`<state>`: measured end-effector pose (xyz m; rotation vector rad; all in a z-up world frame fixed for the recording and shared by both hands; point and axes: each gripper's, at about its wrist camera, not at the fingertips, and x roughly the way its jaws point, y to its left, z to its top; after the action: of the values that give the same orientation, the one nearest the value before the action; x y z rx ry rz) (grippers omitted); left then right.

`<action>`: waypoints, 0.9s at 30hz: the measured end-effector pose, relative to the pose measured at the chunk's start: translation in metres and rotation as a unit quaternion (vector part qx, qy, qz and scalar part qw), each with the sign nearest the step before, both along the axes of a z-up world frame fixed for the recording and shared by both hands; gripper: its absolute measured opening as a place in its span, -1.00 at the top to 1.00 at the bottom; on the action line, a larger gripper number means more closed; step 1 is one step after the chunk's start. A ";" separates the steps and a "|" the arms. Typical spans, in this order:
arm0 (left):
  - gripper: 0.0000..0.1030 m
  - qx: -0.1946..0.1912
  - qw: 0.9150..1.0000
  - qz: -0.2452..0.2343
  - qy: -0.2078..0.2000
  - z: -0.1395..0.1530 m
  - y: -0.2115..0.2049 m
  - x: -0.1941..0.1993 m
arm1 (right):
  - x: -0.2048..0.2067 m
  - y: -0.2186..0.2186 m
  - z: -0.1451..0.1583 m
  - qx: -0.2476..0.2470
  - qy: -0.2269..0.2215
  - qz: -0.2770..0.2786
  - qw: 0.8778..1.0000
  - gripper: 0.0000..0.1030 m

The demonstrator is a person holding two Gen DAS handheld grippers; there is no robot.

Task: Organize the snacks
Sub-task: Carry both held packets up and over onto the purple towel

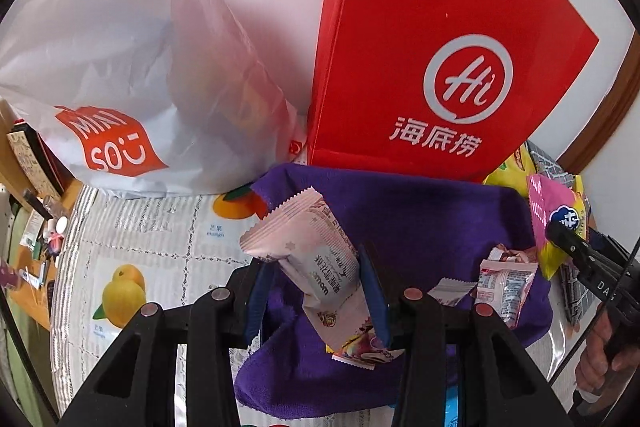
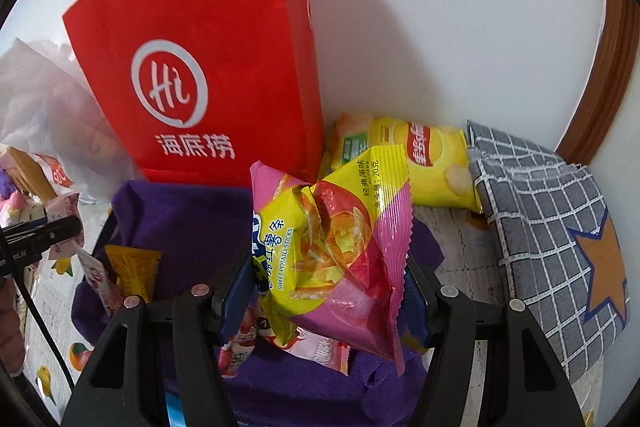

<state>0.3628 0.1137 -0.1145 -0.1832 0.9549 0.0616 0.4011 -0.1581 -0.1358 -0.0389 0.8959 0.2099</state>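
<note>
My left gripper [image 1: 316, 291] is shut on a pale pink snack packet [image 1: 308, 247], which stands tilted between the blue pads above a purple cloth-lined basket [image 1: 420, 211]. Small pink packets [image 1: 506, 283] lie in the basket. My right gripper [image 2: 324, 299] is shut on a pink and yellow sweet potato sticks bag [image 2: 332, 243], held over the same purple basket [image 2: 192, 223]. An orange packet [image 2: 134, 273] and pink packets [image 2: 320, 351] lie inside it. In the left wrist view the right gripper's finger [image 1: 568, 243] and that bag [image 1: 556, 219] show at the right edge.
A red paper bag [image 1: 440, 39] [image 2: 208, 67] stands against the white wall behind the basket. A white plastic shopping bag [image 1: 132, 79] lies to its left. A yellow chip bag [image 2: 424, 163] and a grey checked cloth [image 2: 552, 239] lie to the right. The fruit-print tablecloth [image 1: 140, 247] covers the table.
</note>
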 end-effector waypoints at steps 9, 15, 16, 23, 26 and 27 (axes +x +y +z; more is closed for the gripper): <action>0.21 0.012 1.000 -0.005 0.017 -0.007 -0.011 0.003 | 0.003 0.005 -0.011 -0.006 0.020 0.003 1.000 -0.24; 0.21 0.017 0.999 -0.011 0.025 -0.011 -0.016 0.007 | 0.004 0.011 -0.016 -0.009 0.028 0.010 1.000 -0.24; 0.21 0.018 0.999 -0.012 0.026 -0.012 -0.017 0.007 | 0.003 0.012 -0.017 -0.010 0.029 0.011 0.999 -0.24; 0.21 0.018 0.999 -0.028 0.038 -0.021 -0.028 0.009 | 0.004 0.020 -0.025 -0.010 0.046 0.024 0.999 -0.24; 0.21 0.019 0.998 -0.033 0.043 -0.023 -0.031 0.011 | 0.003 0.024 -0.026 -0.019 0.042 0.029 0.999 -0.25; 0.21 0.018 0.998 -0.034 0.044 -0.024 -0.032 0.011 | 0.002 0.024 -0.026 -0.021 0.041 0.030 0.998 -0.25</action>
<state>0.3734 0.0812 -0.1384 -0.1151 1.0464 0.0245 0.4034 -0.1337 -0.1620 -0.0959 0.9825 0.2497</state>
